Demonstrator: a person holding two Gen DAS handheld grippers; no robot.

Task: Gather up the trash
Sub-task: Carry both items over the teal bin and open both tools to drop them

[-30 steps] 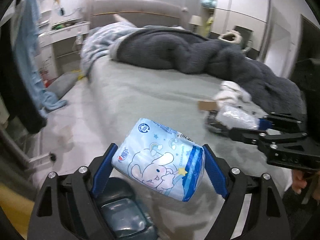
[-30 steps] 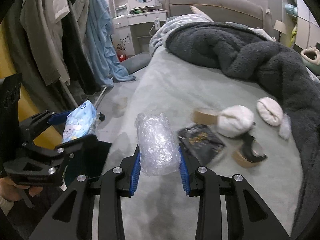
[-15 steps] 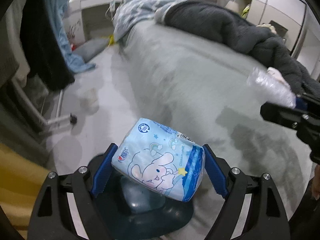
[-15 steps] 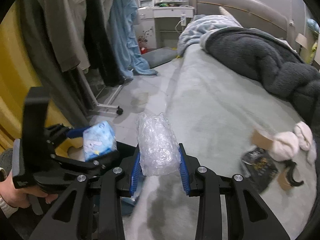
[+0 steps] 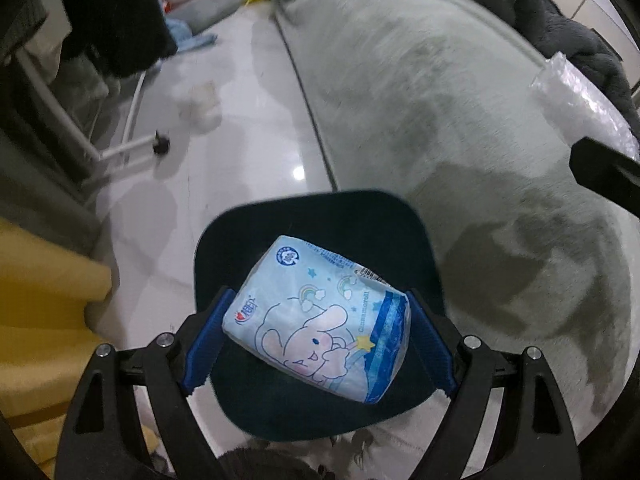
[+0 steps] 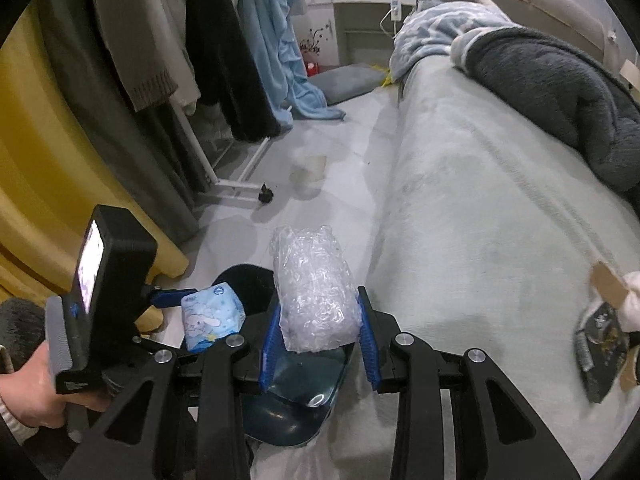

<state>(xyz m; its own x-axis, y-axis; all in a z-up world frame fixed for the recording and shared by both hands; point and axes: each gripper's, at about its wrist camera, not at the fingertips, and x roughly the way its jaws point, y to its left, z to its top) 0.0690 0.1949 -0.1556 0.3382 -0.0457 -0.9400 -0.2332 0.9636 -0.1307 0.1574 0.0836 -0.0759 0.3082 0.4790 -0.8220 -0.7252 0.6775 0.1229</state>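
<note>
Both grippers have swung from the bed to a dark blue plastic bin. Left gripper clamps a pale blue cartoon tissue pack over its opening; the bin's floor is hidden. Right gripper, at three o'clock, grips a clear crumpled plastic wad above the rim.

Tissue pack now over dark bin, bubble wrap brought beside it

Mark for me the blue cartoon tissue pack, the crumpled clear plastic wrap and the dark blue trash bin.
Blue cartoon tissue pack (image 5: 320, 320): left wrist view, on its printed front face.
Crumpled clear plastic wrap (image 6: 314, 292): right wrist view, on its middle.
Dark blue trash bin (image 5: 320, 216): left wrist view, on its far inner wall.
</note>
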